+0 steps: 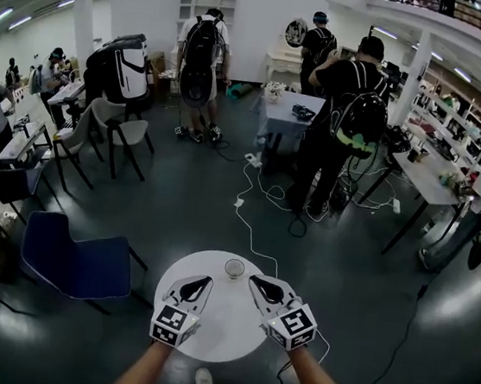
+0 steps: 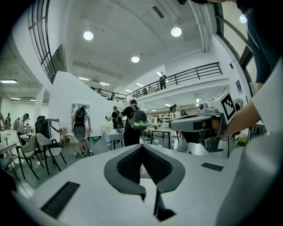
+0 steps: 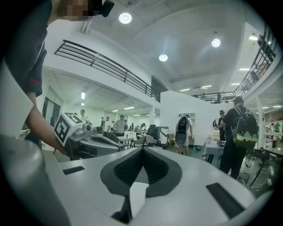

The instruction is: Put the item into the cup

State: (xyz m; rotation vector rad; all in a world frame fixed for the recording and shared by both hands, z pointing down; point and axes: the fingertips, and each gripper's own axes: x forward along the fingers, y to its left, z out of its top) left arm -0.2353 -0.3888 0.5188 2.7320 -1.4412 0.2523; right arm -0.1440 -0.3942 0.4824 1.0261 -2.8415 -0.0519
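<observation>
Round white table: clear glass cup at 12 o'clock; left gripper and right gripper closed, empty; advisably locate the item first.

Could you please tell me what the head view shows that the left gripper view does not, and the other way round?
Only the head view: the round white table from above, the glass cup standing near its far edge, and a blue chair. Only the left gripper view: the left gripper with jaws closed tip to tip, nothing between them, plus the balcony railing and ceiling lights. Both: the right gripper and a person with a green-trimmed backpack.
</observation>
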